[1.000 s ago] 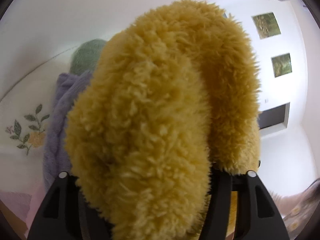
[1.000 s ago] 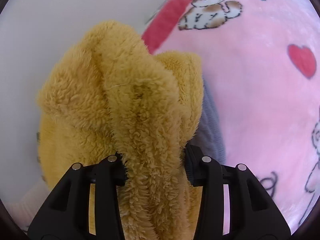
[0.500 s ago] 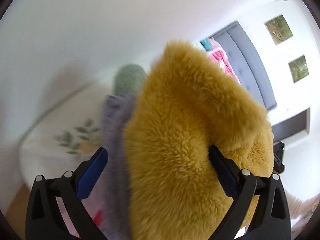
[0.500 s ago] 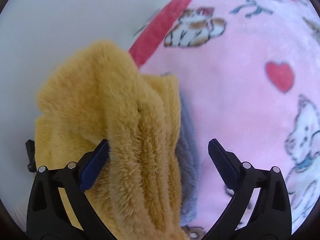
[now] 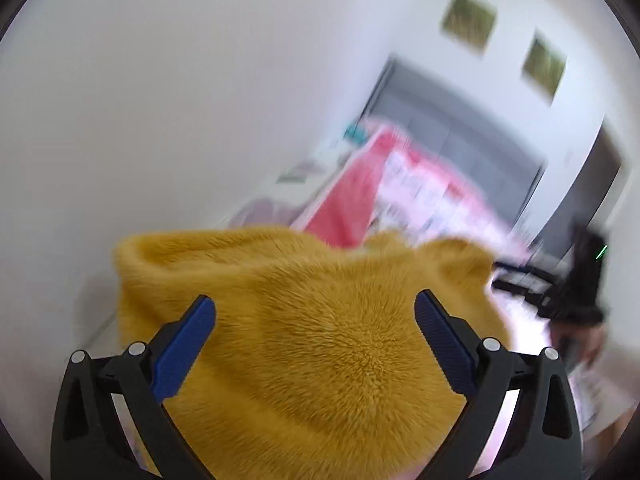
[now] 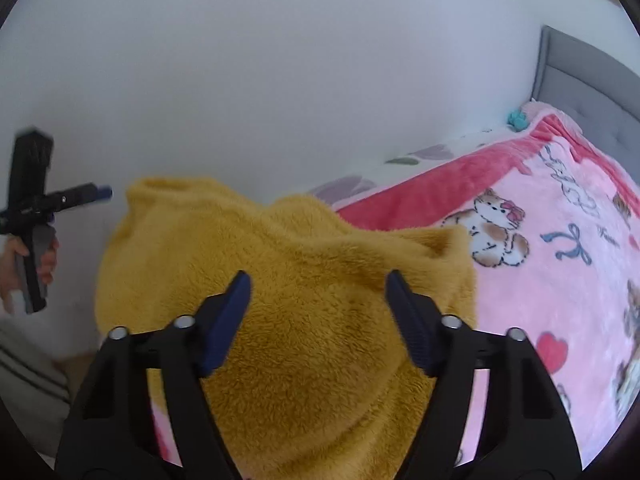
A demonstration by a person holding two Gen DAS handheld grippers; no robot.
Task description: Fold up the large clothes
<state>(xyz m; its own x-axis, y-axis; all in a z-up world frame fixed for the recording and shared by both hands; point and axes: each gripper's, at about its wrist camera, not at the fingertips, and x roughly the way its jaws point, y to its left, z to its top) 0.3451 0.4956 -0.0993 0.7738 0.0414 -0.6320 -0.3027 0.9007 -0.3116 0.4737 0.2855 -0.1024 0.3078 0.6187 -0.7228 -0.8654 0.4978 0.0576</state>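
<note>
At the far left of the right wrist view, a hand (image 6: 24,264) grips the handle of the left gripper (image 6: 102,190), seen from the side against the white wall (image 6: 280,72), well clear of the mustard-yellow fleece garment (image 6: 304,320). That garment, a thick plush piece, lies bunched in a heap on the bed, on the pink cartoon blanket (image 6: 560,272), filling the lower middle of both views. In the left wrist view the left gripper (image 5: 316,312) hangs over the fleece garment (image 5: 320,340) with its jaws spread wide; the blue pads (image 5: 188,344) stand clear of the pile and nothing is clamped between them. In the right wrist view the right gripper (image 6: 318,286) hovers over the same heap, its jaws parted about halfway after having just been closing, with only open air between the pads (image 6: 226,320) and the fleece lying below them, not pinched. To the right of the garment the blanket spreads out, its red border (image 6: 440,188) running along the far edge, printed with kittens (image 6: 496,228), bows and hearts. Beyond the border a strip of white sheet with a leaf print (image 6: 416,156) shows by the wall. At the far right rises the grey padded headboard (image 6: 584,92), with a small teal thing (image 6: 518,119) at its foot. The left wrist view is blurred; it shows two framed pictures (image 5: 468,20) on the wall above the headboard (image 5: 460,120).
</note>
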